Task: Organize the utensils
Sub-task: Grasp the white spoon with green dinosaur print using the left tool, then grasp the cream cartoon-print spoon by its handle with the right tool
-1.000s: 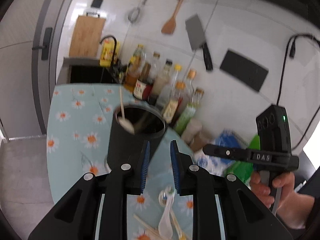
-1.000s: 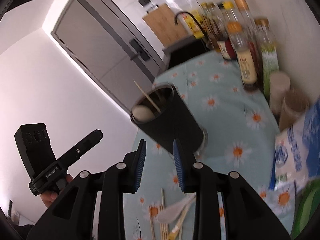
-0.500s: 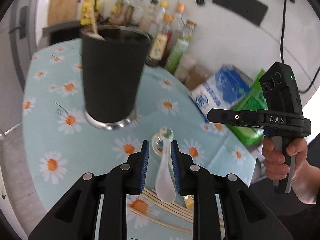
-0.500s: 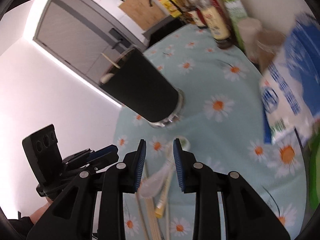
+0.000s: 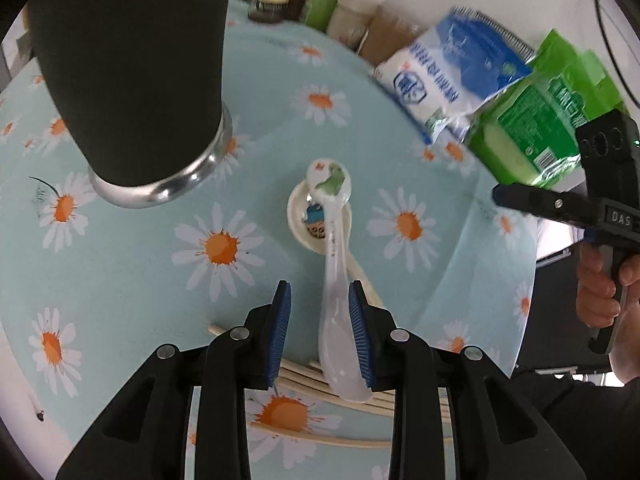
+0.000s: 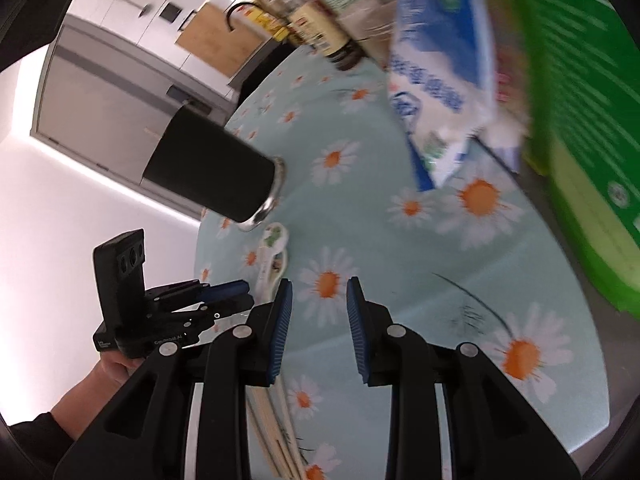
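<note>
My left claw (image 5: 318,328) hangs low over the counter (image 5: 132,280), open, with the handle of a white spoon (image 5: 334,280) lying between its pads but not yet gripped; the spoon looks close against the right pad, though I cannot tell whether they touch. Its bowl end points toward the black cup (image 5: 132,64), which stands upright just beyond, and it lies across a second spoon (image 5: 308,220) underneath. Chopsticks (image 5: 312,376) lie nearer me than the cup, under both handles. My right claw (image 6: 316,316) is open and empty, held off to the side of the cup above bare cloth. From the right view a thin stick pokes out of the cup's (image 6: 212,172) top, so I judge some sorting is done. Left to do: both spoons and the chopsticks into the cup.
</note>
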`<move>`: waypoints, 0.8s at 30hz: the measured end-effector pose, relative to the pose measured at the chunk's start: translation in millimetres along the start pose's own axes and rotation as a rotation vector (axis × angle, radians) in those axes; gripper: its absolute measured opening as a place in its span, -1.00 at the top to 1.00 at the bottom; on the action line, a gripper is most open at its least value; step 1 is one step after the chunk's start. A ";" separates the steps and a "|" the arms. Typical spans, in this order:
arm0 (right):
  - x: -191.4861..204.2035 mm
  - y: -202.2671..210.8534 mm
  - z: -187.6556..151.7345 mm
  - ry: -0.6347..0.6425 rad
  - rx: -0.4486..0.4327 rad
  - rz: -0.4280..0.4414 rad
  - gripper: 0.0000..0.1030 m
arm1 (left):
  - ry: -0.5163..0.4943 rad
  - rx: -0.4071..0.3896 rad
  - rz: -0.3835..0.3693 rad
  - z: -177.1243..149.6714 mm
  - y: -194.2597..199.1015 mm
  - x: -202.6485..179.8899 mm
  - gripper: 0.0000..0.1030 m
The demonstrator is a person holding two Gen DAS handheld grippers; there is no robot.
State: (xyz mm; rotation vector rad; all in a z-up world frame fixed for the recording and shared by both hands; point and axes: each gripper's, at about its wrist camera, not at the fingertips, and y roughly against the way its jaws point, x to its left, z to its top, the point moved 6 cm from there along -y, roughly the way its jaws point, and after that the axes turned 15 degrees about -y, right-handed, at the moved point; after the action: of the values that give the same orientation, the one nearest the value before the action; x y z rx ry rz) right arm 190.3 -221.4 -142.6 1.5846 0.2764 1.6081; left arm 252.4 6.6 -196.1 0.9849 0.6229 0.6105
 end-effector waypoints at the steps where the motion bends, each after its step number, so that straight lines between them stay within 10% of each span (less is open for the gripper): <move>1: -3.6 2.5 -0.4 -0.010 -0.003 0.002 0.42 | 0.006 0.016 -0.008 -1.3 -3.1 2.2 0.45; 24: 2.0 -10.2 0.9 -0.007 0.027 0.007 0.42 | -0.118 0.091 -0.016 4.4 -8.7 -13.5 0.95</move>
State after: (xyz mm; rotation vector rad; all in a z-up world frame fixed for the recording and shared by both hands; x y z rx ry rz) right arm 195.5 -214.1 -147.9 1.6124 0.2899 1.6106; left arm 248.0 -9.1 -199.4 1.0918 0.5569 0.5098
